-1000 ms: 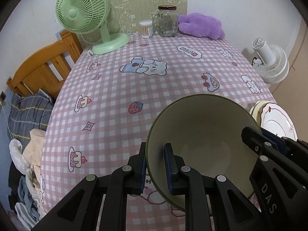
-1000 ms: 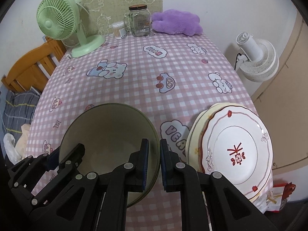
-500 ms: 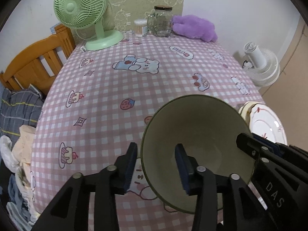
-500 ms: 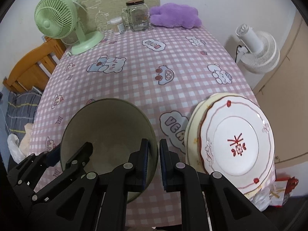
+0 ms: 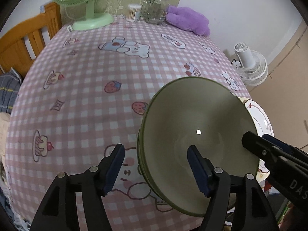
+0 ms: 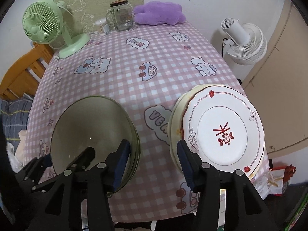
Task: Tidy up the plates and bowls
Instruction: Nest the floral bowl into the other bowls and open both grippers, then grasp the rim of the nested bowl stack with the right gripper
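Note:
A stack of green bowls point(image 5: 196, 134) sits on the pink checked tablecloth point(image 5: 96, 88) near the front edge; it also shows in the right wrist view point(image 6: 92, 132). My left gripper point(image 5: 156, 171) is open, its jaws on either side of the stack's left rim without gripping. My right gripper point(image 6: 152, 163) is open, between the bowls and a stack of plates point(image 6: 221, 132) topped by a white plate with a red motif. The plates show at the right edge of the left wrist view point(image 5: 258, 113).
At the back of the table stand a green fan point(image 6: 50, 28), a glass jar point(image 6: 121, 15), a cotton swab tub point(image 6: 101, 26) and a purple plush point(image 6: 159, 13). A white fan point(image 6: 244, 40) stands off the right edge, a wooden bed frame point(image 5: 25, 44) at left.
Both grippers have opened and let go of the green bowl, which now rests on the bowl stack on the table. Both have drawn back slightly.

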Tool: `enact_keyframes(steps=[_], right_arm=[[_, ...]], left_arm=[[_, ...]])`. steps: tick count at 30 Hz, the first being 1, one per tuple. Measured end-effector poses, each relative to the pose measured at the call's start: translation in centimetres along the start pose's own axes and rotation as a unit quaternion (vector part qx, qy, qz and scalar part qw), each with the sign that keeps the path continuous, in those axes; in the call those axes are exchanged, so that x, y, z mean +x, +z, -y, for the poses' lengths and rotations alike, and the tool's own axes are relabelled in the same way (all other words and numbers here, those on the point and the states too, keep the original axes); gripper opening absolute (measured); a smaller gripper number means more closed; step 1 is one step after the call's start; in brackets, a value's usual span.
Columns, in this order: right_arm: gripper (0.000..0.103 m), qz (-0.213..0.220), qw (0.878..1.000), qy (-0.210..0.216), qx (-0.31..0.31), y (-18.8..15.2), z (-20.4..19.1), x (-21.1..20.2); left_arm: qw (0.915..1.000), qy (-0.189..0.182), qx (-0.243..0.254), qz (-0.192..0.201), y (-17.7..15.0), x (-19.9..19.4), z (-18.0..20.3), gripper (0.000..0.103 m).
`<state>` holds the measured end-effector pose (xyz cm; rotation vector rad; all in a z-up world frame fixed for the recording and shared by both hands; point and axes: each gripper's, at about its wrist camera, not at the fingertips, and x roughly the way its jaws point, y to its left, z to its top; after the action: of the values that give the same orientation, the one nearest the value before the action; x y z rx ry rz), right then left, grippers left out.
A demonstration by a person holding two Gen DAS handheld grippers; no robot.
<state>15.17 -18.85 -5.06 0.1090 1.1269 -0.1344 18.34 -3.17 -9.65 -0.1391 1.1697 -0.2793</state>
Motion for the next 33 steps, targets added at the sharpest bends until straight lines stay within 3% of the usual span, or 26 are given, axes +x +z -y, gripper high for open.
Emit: enact_keyframes(steps=[2,12,27,33], right_arm=[[0.055,-0.001,1.000,-0.004,-0.008,0.0,-0.2,0.1],[0.055,-0.020,0.999,0.028,-0.011,0.7,-0.6,2.5],[0.054,-0.072,0.987,0.144,-0.001,1.8,-0.1,6.2],[0.044,-0.102,0.977,0.187,0.005,2.3,0.3,7.6]], left_arm=[[0.9999,-0.006,-0.005,-0.007,-0.1,0.2,-0.2,0.061],[0.9998,-0.002,-0.004,-0.020,0.2,0.9,0.0,0.061],[0.9989,0.032,-0.023,-0.026,0.3,1.0,1.1,0.061],[0.9983,0.047,-0.027,-0.023,0.5,1.1,1.6,0.061]])
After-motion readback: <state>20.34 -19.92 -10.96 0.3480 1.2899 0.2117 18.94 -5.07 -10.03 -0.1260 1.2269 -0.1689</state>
